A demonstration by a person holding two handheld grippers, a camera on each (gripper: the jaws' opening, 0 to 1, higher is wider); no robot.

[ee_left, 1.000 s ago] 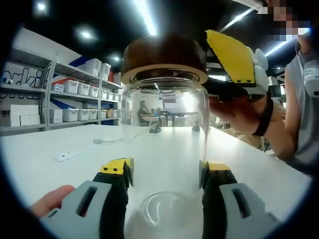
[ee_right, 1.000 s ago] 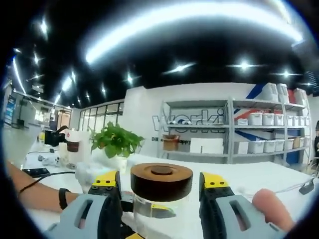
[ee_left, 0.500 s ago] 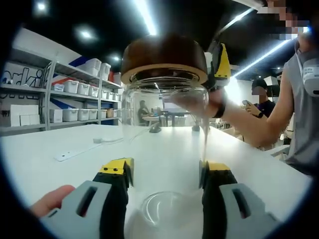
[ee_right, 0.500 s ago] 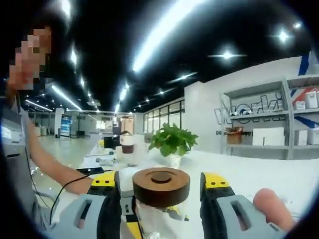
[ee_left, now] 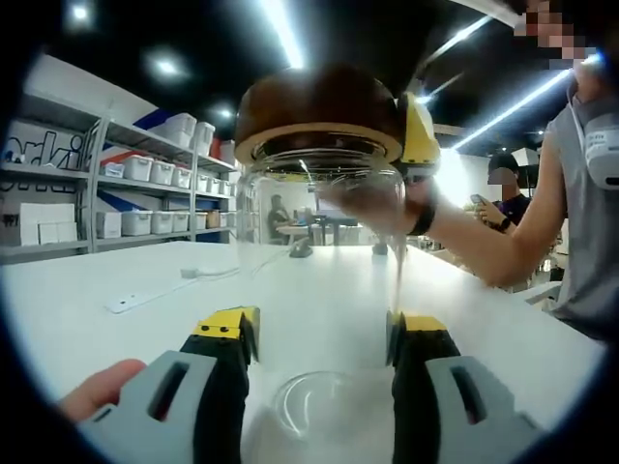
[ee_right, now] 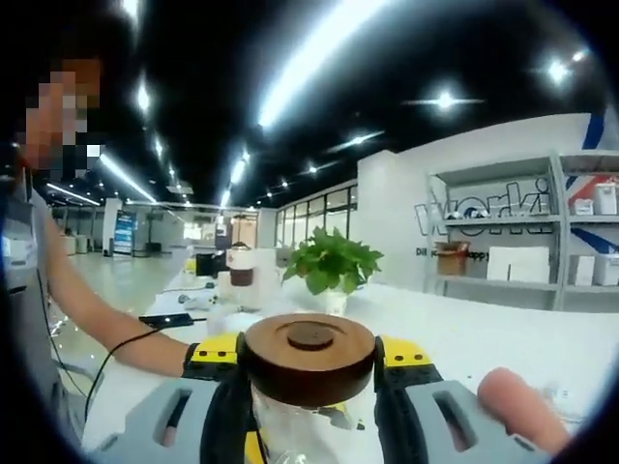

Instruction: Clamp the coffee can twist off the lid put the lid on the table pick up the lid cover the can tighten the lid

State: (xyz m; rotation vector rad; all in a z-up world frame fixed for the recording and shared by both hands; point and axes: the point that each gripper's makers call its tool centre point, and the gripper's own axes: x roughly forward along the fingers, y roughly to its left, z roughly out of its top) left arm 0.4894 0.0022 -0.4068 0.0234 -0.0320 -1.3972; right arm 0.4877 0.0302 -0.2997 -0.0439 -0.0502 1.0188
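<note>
A clear glass coffee can [ee_left: 319, 251] stands upright on the white table [ee_left: 116, 319], topped by a brown wooden lid [ee_left: 319, 106]. My left gripper [ee_left: 322, 333] is shut on the can's lower body, one jaw pressing each side. In the right gripper view the lid [ee_right: 308, 338] sits between the yellow-tipped jaws of my right gripper [ee_right: 308, 365], which is shut on its rim. From the left gripper view, that right gripper [ee_left: 418, 130] shows behind the lid's right edge, held by a person's hand.
Shelves with white bins [ee_left: 145, 169] line the far left wall. A white cable and strip [ee_left: 135, 302] lie on the table. A potted plant [ee_right: 334, 266], a small jar [ee_right: 240, 269] and a dark phone [ee_right: 169, 319] sit beyond the can. The person's forearm [ee_right: 126, 338] reaches in from the left.
My right gripper has swung round the lid and its jaws have closed from apart onto the rim. The left gripper and can have stayed still.
</note>
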